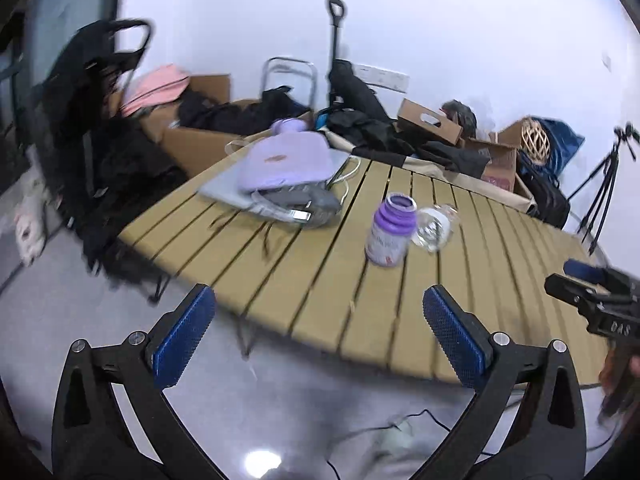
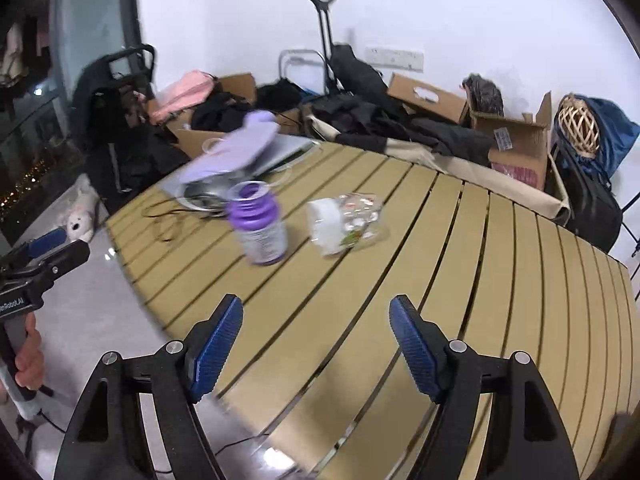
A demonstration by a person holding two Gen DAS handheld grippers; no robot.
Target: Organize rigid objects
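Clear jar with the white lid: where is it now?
The clear jar lies on its side mid-table, right of the upright purple bottle, ahead of both open grippers.

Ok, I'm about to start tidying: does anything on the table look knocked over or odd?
Yes: the clear jar with the white lid lies on its side on the slatted table, right beside the upright purple bottle. Nothing looks spilled.
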